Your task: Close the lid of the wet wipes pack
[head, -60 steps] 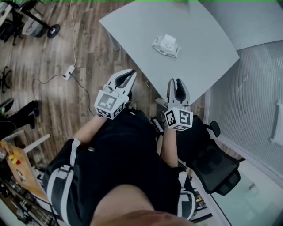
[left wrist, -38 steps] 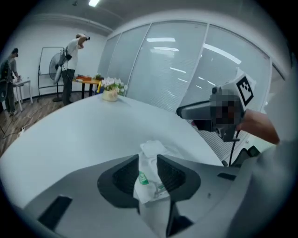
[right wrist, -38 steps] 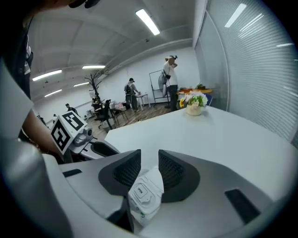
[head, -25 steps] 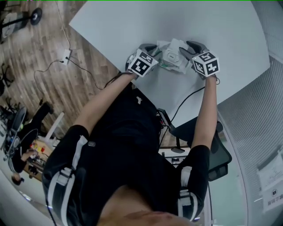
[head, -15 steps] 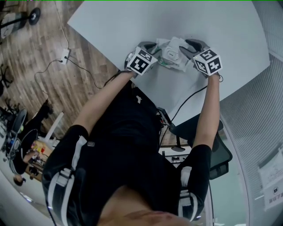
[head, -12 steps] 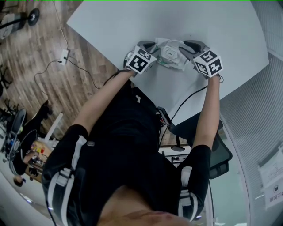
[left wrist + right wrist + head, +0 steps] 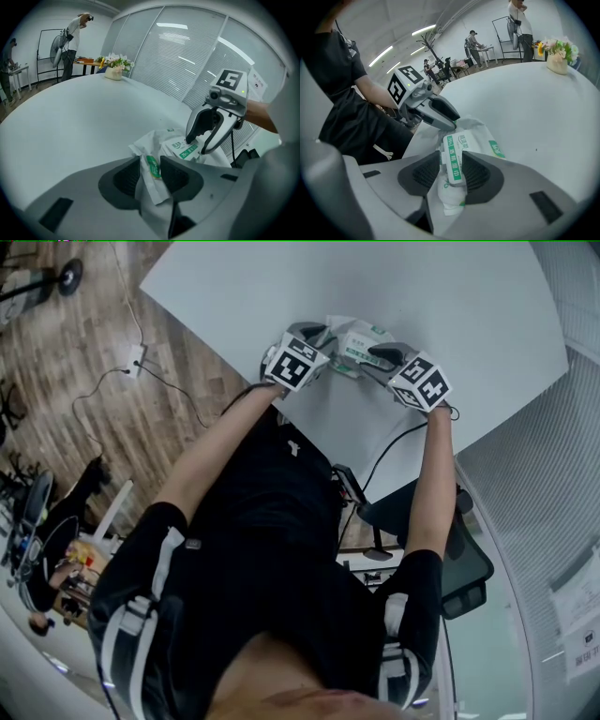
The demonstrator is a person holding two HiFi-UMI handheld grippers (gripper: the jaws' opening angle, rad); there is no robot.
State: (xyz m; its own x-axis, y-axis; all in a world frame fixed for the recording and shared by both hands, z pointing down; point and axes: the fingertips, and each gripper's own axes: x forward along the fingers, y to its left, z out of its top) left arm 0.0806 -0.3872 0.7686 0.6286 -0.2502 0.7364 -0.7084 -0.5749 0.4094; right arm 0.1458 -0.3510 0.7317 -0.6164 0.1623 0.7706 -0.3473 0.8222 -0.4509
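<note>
The wet wipes pack (image 7: 351, 341) lies flat near the edge of the surface (image 7: 469, 296) closest to me, its long axis running across from my left gripper (image 7: 314, 332) to my right gripper (image 7: 382, 352). It is a soft pouch of crinkled white film with green print, puffed in the middle and flattened to a thin wrinkled seam at each end. The surface under it is smooth, pale and matte, with a rounded outline.

In the left gripper view, my left gripper (image 7: 150, 172) has its fingers pinched on the seam at one end of the wet wipes pack (image 7: 180, 149), and the film bunches up between them.

In the right gripper view, the lid (image 7: 453, 161) is a flat, stiff-looking white rectangle with a green band. Its long side points away along my right gripper (image 7: 452, 172). These fingers are closing with the lid between them, their ribbed dark pads just beside its two long edges.
</note>
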